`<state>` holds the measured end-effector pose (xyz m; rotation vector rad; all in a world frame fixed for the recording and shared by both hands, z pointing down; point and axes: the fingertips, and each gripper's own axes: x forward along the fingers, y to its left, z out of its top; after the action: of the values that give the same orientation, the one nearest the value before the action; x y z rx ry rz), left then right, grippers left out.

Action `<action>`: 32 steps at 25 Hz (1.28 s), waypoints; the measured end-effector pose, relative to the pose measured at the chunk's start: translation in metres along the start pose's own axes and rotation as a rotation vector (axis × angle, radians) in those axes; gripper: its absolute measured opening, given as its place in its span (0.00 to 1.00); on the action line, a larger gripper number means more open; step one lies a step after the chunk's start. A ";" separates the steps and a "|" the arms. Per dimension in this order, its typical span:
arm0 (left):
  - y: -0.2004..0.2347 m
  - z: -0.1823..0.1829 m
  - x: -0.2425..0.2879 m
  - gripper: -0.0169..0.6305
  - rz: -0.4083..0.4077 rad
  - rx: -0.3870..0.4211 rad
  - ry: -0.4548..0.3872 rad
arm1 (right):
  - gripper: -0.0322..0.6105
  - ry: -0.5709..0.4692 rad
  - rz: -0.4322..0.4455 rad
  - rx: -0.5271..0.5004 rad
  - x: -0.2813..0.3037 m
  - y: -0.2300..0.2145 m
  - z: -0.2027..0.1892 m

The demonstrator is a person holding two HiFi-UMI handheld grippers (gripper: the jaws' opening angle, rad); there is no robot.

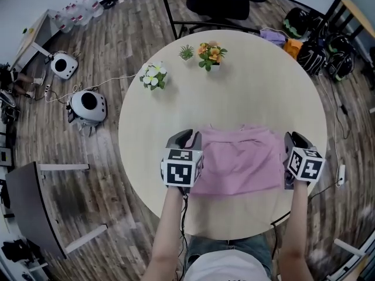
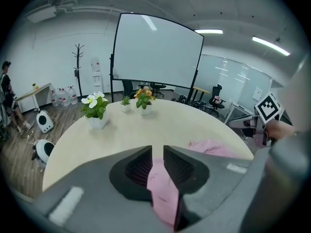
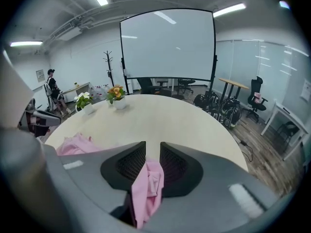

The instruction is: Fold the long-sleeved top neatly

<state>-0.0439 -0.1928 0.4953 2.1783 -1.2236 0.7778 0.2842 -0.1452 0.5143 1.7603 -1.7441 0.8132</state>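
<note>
A pink long-sleeved top (image 1: 240, 160) lies folded into a rough rectangle on the near half of the round table (image 1: 252, 86). My left gripper (image 1: 186, 138) sits at the top's left edge, shut on a fold of the pink cloth (image 2: 163, 188). At the right edge my right gripper (image 1: 289, 142) is shut on pink cloth (image 3: 148, 188) too. In both gripper views the cloth hangs between the jaws, and part of the top (image 2: 209, 148) lies on the table beyond them.
Three small flower pots stand on the table's far side: white flowers (image 1: 153, 76), a green plant (image 1: 186, 52), orange flowers (image 1: 211, 55). A black chair (image 1: 220, 2) and bags (image 1: 316, 51) stand behind the table. Round white devices (image 1: 87, 105) lie on the wooden floor at left.
</note>
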 end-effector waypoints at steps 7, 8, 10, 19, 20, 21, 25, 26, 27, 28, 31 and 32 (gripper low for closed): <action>-0.057 0.003 -0.035 0.14 -0.030 0.030 -0.052 | 0.25 -0.021 0.044 -0.002 -0.026 -0.003 -0.009; -0.065 0.003 -0.038 0.14 -0.028 0.041 -0.059 | 0.25 -0.022 0.052 -0.007 -0.029 -0.003 -0.010; -0.084 0.002 -0.043 0.14 -0.028 0.063 -0.070 | 0.26 -0.023 0.070 -0.014 -0.033 -0.006 -0.012; -0.170 -0.026 -0.040 0.14 -0.035 0.079 -0.055 | 0.26 -0.020 0.150 -0.043 -0.043 -0.031 -0.020; -0.180 -0.029 -0.039 0.14 -0.039 0.079 -0.051 | 0.26 -0.021 0.156 -0.045 -0.044 -0.034 -0.020; -0.189 -0.032 -0.037 0.14 -0.044 0.080 -0.049 | 0.26 -0.021 0.163 -0.047 -0.044 -0.037 -0.022; -0.225 -0.042 -0.027 0.14 -0.054 0.092 -0.036 | 0.26 -0.012 0.195 -0.056 -0.041 -0.044 -0.028; -0.234 -0.044 -0.025 0.14 -0.058 0.097 -0.029 | 0.26 -0.010 0.205 -0.056 -0.039 -0.045 -0.029; -0.242 -0.047 -0.021 0.14 -0.063 0.102 -0.021 | 0.26 -0.007 0.215 -0.056 -0.038 -0.045 -0.030; -0.250 -0.050 -0.018 0.14 -0.067 0.108 -0.013 | 0.26 -0.005 0.226 -0.058 -0.037 -0.044 -0.031; -0.271 -0.058 -0.008 0.14 -0.078 0.128 0.009 | 0.28 0.000 0.254 -0.070 -0.033 -0.043 -0.032; -0.277 -0.060 -0.005 0.14 -0.081 0.133 0.015 | 0.28 0.001 0.262 -0.075 -0.032 -0.042 -0.032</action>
<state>0.1831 -0.0224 0.4897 2.3086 -1.0965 0.8615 0.3249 -0.0988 0.5147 1.5020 -2.0058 0.8421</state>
